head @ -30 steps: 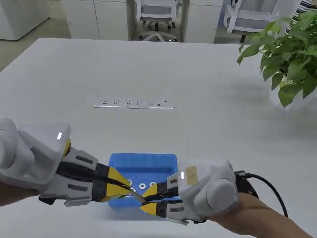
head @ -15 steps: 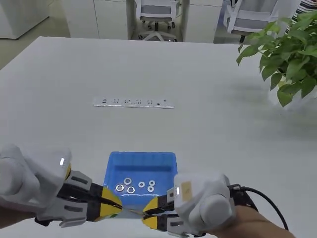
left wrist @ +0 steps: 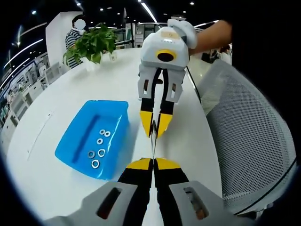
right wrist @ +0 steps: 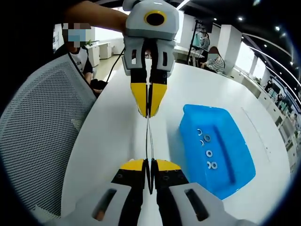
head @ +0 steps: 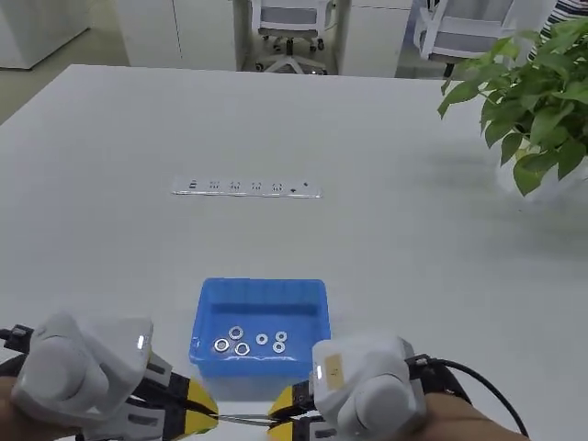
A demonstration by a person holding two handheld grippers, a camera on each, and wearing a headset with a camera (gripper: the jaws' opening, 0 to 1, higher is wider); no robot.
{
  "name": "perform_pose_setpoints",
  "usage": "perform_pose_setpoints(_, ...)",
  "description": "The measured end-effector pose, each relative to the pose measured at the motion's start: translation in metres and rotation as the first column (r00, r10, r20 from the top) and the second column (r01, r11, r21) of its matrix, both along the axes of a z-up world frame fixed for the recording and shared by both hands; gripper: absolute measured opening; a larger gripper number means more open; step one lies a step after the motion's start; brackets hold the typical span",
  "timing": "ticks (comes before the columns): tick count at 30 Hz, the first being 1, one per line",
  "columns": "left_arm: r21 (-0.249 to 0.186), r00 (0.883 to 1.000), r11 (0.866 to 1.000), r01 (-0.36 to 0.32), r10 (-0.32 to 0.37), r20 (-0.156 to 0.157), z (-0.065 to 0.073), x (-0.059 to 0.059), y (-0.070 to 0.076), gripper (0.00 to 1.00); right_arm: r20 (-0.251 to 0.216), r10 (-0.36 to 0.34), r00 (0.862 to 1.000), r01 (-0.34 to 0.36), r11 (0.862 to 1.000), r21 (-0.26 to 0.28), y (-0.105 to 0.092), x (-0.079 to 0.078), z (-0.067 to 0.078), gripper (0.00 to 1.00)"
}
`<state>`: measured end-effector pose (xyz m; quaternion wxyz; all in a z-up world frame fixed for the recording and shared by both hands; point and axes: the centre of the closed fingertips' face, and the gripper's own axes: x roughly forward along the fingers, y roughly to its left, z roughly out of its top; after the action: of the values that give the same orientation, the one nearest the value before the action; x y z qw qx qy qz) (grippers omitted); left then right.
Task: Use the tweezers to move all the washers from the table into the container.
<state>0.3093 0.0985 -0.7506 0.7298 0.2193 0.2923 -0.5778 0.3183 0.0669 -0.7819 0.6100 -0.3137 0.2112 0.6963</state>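
While washers (head: 250,342) sit in container (head: 262,288) just beyond, left gripper (head: 206,414) and right gripper (head: 279,410) clamp tweezers (head: 243,420) end-to-end, jaws fully closed: likely handover.

L gripper (head: 204,415) + R gripper (head: 283,404): drawn back toward person, now clear of blue rectangular plastic container (head: 264,287) | thin metal tweezers (head: 243,421): tip out of container, now beyond its near wall | small silver metal washers (head: 242,348): uncovered, 5 seen
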Motion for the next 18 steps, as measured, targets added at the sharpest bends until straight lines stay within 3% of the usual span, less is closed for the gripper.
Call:
perform_pose_setpoints(10,0.042,1.0,0.999,0.007,-0.005,-0.027,-0.022,-0.001,0.001,0.05,-0.018,-0.002,1.0,0.002,1.0,-0.028,-0.004,-0.003,-0.011,0.1)
perform_pose_setpoints(18,0.036,0.999,0.999,-0.002,0.004,-0.047,-0.029,0.002,0.0,0.05,-0.028,-0.019,0.999,0.018,0.999,-0.041,-0.008,0.001,-0.014,0.1)
